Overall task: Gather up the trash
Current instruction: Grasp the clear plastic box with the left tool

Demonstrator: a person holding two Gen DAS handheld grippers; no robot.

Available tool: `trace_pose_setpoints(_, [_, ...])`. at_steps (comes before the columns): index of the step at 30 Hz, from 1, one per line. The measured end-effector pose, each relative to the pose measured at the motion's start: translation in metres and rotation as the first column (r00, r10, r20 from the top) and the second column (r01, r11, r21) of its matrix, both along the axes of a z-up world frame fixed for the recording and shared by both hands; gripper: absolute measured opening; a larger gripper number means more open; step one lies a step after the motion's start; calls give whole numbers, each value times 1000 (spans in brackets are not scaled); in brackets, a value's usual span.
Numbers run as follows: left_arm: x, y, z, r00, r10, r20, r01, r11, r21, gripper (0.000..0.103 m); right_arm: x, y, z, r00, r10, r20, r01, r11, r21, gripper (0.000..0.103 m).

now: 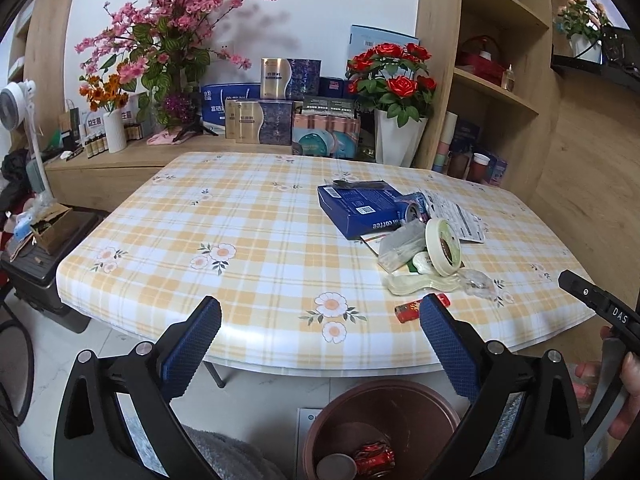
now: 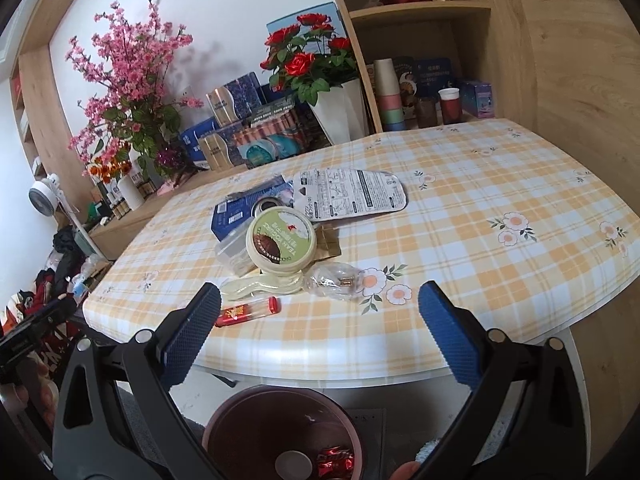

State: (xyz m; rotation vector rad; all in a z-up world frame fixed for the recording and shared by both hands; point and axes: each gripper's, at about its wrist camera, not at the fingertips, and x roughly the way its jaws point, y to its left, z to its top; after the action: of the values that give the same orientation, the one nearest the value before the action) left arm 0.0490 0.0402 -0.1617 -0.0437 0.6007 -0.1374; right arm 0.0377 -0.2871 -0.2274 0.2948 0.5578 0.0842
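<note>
My left gripper is open and empty at the near edge of the checked table. My right gripper is also open and empty. Below both stands a brown round bin holding a crumpled red wrapper and a round disc. On the table lies a heap of trash: a blue coffee box, a can, a green-lidded round tub, a clear plastic box, a printed blister card, a clear wrapper and a small red packet.
Behind the table a low wooden counter carries boxes, a white vase of red roses and pink blossom branches. Open shelves stand at the right. A black case and a white fan stand at the left.
</note>
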Motion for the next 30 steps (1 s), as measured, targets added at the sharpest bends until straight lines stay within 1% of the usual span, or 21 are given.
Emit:
trace_pose_setpoints(5, [11, 5, 1, 1000, 12, 6, -12, 1000, -3, 97, 13, 5, -7, 997, 52, -59, -52, 999, 0, 97])
trace_pose_setpoints(10, [24, 5, 1, 1000, 13, 6, -13, 1000, -6, 97, 29, 16, -3, 995, 87, -53, -91, 993, -81, 97])
trace_pose_setpoints(12, [30, 4, 0, 1000, 11, 5, -11, 1000, -3, 97, 38, 18, -2, 993, 102, -52, -107, 990, -92, 97])
trace_pose_setpoints(14, [38, 3, -3, 1000, 10, -1, -10, 1000, -5, 97, 54, 18, -3, 990, 122, -65, -127, 988, -82, 97])
trace_pose_setpoints(18, [53, 3, -11, 1000, 10, -15, -10, 1000, -19, 97, 90, 20, -9, 978, 183, -102, -185, 983, -11, 97])
trace_pose_setpoints(24, [72, 6, -25, 999, 8, -35, -10, 999, -41, 97, 146, 39, -32, 954, 230, -191, -238, 971, -14, 97])
trace_pose_setpoints(28, [84, 13, -36, 998, 19, -59, -21, 999, -42, 97, 173, 49, -44, 945, 240, -220, -251, 968, -20, 97])
trace_pose_setpoints(30, [88, 16, -40, 997, 28, -66, -31, 999, -43, 97, 185, 52, -50, 940, 248, -233, -256, 967, -5, 97])
